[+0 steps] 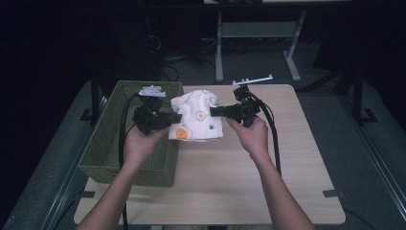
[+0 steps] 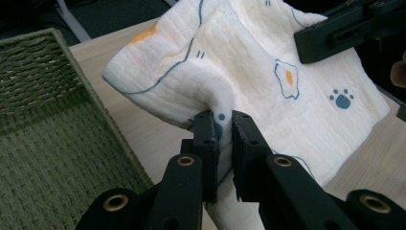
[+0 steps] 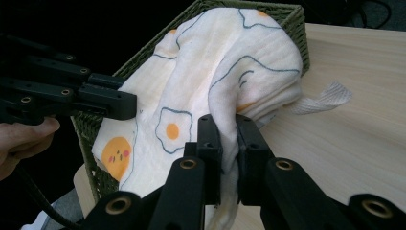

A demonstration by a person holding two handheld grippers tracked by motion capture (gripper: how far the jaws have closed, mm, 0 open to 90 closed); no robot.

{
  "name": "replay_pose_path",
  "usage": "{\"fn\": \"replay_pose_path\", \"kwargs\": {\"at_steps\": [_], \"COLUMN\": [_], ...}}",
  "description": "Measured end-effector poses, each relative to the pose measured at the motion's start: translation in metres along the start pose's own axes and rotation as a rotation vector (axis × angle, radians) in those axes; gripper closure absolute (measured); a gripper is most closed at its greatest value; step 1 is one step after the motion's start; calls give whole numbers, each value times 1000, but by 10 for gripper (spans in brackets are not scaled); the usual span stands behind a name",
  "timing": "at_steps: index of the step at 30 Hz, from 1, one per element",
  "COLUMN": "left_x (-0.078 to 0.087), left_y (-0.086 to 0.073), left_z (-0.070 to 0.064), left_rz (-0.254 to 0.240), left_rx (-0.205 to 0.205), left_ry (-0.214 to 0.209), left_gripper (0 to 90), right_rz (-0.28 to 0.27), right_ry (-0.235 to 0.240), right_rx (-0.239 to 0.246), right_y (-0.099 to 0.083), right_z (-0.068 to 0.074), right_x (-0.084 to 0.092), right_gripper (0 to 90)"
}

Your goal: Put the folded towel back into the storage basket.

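A white cloth (image 1: 197, 116) printed with fried eggs and paw marks hangs between my two grippers above the wooden table (image 1: 239, 182). My left gripper (image 1: 176, 118) is shut on the cloth's left side, beside the green wicker basket (image 1: 112, 143). My right gripper (image 1: 214, 111) is shut on its right side. In the left gripper view the jaws pinch a fold of the cloth (image 2: 268, 81) at my left gripper (image 2: 224, 125), with the basket (image 2: 43, 143) to the left. In the right gripper view my right gripper (image 3: 229, 129) clamps the cloth (image 3: 210, 76) in front of the basket (image 3: 287, 19).
The basket stands along the table's left edge with its inside showing bare weave. Table legs and cables (image 1: 220, 43) lie on the dark floor beyond the far edge. Bare wood stretches in front of the cloth and to the right.
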State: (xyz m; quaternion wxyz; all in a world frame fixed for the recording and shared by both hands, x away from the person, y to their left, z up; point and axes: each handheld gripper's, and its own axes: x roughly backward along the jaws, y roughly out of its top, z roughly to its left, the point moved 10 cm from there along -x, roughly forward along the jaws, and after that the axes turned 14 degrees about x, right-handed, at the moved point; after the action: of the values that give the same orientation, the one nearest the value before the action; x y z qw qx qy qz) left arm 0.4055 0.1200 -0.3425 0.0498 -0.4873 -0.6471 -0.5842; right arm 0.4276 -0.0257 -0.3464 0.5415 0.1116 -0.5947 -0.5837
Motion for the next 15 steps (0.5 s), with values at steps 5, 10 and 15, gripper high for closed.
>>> {"fn": "replay_pose_path", "kwargs": {"at_steps": [5,10,15], "left_x": [5,12,17], "left_y": [0,-1,-1], "left_z": [6,16,22], "left_rz": [0,-1,-2], "left_rx": [-1,5,8], "left_ry": [11,23,30], "left_gripper": [826,825,825], "right_rz": [-3,3,7], "right_ry": [4,13,15], "right_rx": [7,8,11], "right_y": [6,10,14], "right_z": [5,11,14], "right_x": [-6,-15,-21], "right_gripper": [825,825,825]}}
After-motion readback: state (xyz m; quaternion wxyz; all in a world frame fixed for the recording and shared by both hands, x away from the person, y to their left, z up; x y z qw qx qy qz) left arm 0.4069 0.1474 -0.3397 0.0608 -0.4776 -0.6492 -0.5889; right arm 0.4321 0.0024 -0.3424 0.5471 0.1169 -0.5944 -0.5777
